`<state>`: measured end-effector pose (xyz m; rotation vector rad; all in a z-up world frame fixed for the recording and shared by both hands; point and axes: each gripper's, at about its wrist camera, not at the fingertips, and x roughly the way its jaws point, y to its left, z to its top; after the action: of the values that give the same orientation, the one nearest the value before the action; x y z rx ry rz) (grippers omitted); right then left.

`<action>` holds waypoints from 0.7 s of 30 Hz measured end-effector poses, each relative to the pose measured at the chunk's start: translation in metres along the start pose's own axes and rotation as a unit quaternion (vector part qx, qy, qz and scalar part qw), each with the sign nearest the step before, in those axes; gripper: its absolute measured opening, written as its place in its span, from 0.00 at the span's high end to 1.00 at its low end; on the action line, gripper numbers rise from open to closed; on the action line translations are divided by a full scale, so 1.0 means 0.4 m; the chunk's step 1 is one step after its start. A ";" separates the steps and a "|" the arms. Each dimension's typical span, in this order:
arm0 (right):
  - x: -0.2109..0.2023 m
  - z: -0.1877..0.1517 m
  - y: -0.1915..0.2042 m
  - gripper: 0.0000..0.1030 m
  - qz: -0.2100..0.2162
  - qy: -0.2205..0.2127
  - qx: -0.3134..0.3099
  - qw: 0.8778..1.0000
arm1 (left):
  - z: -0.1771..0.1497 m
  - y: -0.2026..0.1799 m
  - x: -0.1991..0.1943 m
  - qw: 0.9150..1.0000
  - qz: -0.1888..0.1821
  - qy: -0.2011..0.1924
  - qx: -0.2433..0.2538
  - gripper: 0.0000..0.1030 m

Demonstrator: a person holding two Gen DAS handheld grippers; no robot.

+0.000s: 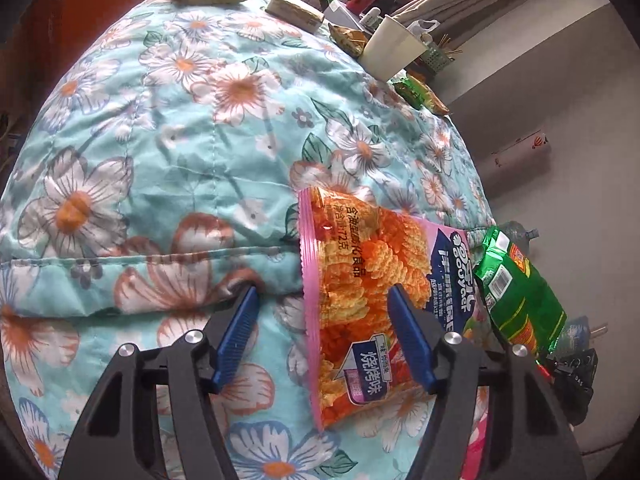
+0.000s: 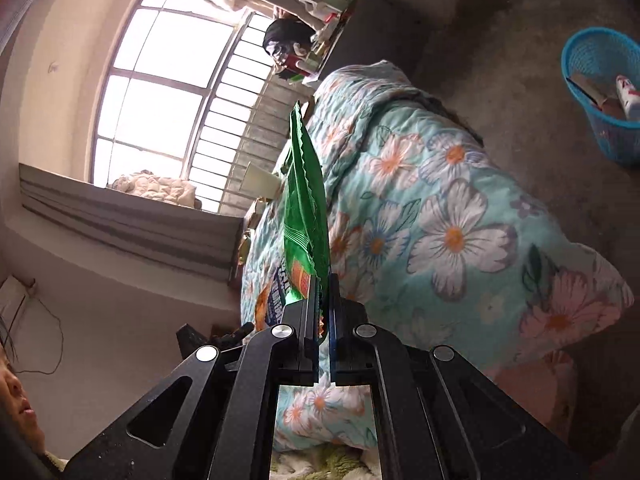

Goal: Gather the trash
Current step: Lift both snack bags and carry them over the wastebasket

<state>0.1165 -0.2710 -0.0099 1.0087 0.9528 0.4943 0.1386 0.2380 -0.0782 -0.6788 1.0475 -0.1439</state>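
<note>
Right gripper (image 2: pixel 325 280) clamped shut on green bag (image 2: pixel 304 184). Left gripper (image 1: pixel 322 296) open astride orange bag (image 1: pixel 360 280) edge on quilt (image 1: pixel 160 160); should close on the seam, not on the quilt.

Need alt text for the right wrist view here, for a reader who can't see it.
The right claw is shut on a green snack bag, which sticks out ahead of it beside a bed covered by a floral quilt. A blue mesh bin with some trash inside stands on the floor at upper right, and a bright barred window fills the upper left.
</note>
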 end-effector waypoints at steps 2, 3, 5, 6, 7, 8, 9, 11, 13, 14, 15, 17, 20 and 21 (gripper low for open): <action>0.023 -0.004 -0.011 0.98 -0.006 0.007 0.005 1.000 | 0.002 0.018 0.004 0.998 -0.054 0.019 -0.038 0.42; 0.032 -0.008 -0.016 0.98 -0.010 0.011 0.005 1.000 | 0.000 0.026 0.002 0.995 -0.080 0.025 -0.056 0.43; 0.045 -0.016 -0.020 0.98 -0.014 0.018 0.004 1.000 | -0.006 0.037 -0.001 0.987 -0.133 0.032 -0.088 0.44; 0.052 -0.016 -0.023 0.98 -0.017 0.021 0.004 1.000 | -0.008 0.044 -0.005 0.980 -0.170 0.031 -0.103 0.44; 0.061 -0.018 -0.031 0.98 -0.018 0.024 0.004 1.000 | -0.011 0.051 -0.010 0.969 -0.216 0.030 -0.119 0.44; 0.066 -0.018 -0.035 0.98 -0.018 0.027 0.006 0.999 | -0.014 0.055 -0.012 0.956 -0.258 0.031 -0.134 0.44; 0.063 -0.021 -0.040 0.98 -0.019 0.030 0.008 0.999 | -0.017 0.056 -0.016 0.947 -0.288 0.032 -0.142 0.44; 0.074 -0.023 -0.048 0.98 -0.015 0.033 0.015 0.999 | -0.023 0.047 -0.018 0.941 -0.307 0.032 -0.141 0.44; 0.076 -0.026 -0.061 0.98 -0.012 0.036 0.022 0.999 | -0.031 0.030 -0.008 0.949 -0.285 0.038 -0.128 0.44; 0.074 -0.028 -0.067 0.98 -0.010 0.037 0.025 0.999 | -0.036 0.021 0.000 0.954 -0.270 0.040 -0.125 0.44; 0.072 -0.030 -0.073 0.98 -0.006 0.037 0.029 0.999 | -0.041 0.013 0.007 0.958 -0.258 0.042 -0.121 0.45; 0.073 -0.032 -0.083 0.98 0.003 0.038 0.037 0.999 | -0.051 0.000 0.014 0.962 -0.245 0.046 -0.113 0.61; 0.067 -0.032 -0.092 0.98 0.022 0.038 0.053 0.998 | -0.057 -0.017 0.013 0.964 -0.243 0.041 -0.099 0.87; 0.065 -0.029 -0.095 0.98 0.031 0.037 0.058 0.997 | -0.055 -0.027 0.008 0.965 -0.241 0.037 -0.091 0.90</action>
<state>0.1179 -0.2644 -0.0568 1.1351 1.0271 0.5360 0.1241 0.2184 -0.0813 -1.0973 0.9560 -0.5028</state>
